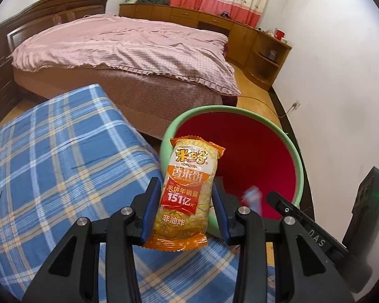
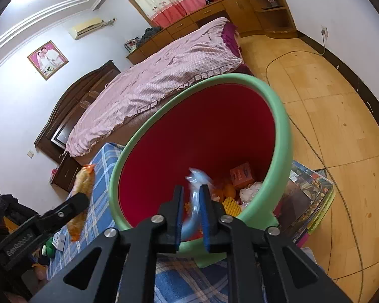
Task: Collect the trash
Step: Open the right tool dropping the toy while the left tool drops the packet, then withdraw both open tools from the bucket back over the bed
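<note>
My left gripper (image 1: 184,189) is shut on an orange rice-cracker snack packet (image 1: 187,192), held upright beside the near rim of a green bin with a red inside (image 1: 299,161). My right gripper (image 2: 192,194) is shut on a blurred light-blue plastic wrapper (image 2: 195,202), held over the bin's (image 2: 280,126) opening. In the bin lie an orange box (image 2: 242,175), white crumpled wrappers (image 2: 251,192) and yellow pieces (image 2: 231,205). The left gripper with the snack packet (image 2: 82,189) shows at the left of the right wrist view. The right gripper's body (image 1: 315,229) shows in the left wrist view.
A blue plaid cloth surface (image 1: 63,164) lies under and left of the bin. A bed with a pink cover (image 1: 128,50) stands behind. Wooden cabinets (image 1: 262,48) line the far wall. A colourful box (image 2: 308,197) sits right of the bin. A cable (image 2: 315,151) runs over the wooden floor.
</note>
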The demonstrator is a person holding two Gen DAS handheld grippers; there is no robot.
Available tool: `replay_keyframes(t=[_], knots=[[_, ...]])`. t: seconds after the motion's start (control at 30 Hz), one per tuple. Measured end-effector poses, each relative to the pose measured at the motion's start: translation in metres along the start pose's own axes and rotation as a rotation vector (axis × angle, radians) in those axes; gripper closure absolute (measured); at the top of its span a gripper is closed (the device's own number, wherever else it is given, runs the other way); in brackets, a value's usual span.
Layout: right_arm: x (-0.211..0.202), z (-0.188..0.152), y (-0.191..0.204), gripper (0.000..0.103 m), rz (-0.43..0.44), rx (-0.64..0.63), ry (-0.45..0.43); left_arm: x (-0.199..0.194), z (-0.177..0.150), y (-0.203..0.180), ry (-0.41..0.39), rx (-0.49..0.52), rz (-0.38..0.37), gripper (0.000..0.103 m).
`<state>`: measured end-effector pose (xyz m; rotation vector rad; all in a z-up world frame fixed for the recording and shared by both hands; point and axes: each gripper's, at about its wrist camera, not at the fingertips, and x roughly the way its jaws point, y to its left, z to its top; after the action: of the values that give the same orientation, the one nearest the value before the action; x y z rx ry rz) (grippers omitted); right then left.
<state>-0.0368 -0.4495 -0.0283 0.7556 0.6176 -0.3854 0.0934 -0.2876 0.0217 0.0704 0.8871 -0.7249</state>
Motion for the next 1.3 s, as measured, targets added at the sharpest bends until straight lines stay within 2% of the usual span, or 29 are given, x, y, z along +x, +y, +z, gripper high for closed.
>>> replay_keyframes(t=[0.27, 0.33, 0.6, 0.87, 1.3], knots=[[-0.009, 0.003, -0.006, 0.075, -0.011, 0.019, -0.033, 0.018, 0.006, -0.016, 0.02, 0.043, 0.013, 0.062], [-0.01, 0.004, -0.007, 0.073, -0.016, 0.015, -0.035, 0.02, 0.006, -0.017, 0.028, 0.043, 0.015, 0.059], [-0.013, 0.004, -0.003, 0.068, -0.004, 0.002, -0.033, 0.008, 0.005, -0.006, 0.002, 0.009, 0.029, 0.057], [-0.021, -0.002, 0.018, 0.058, 0.012, -0.048, -0.034, -0.016, 0.001, 0.023, -0.03, -0.06, 0.072, 0.057], [-0.02, -0.016, 0.063, 0.044, 0.056, -0.146, -0.005, -0.057, -0.011, 0.096, -0.085, -0.201, 0.19, 0.057]])
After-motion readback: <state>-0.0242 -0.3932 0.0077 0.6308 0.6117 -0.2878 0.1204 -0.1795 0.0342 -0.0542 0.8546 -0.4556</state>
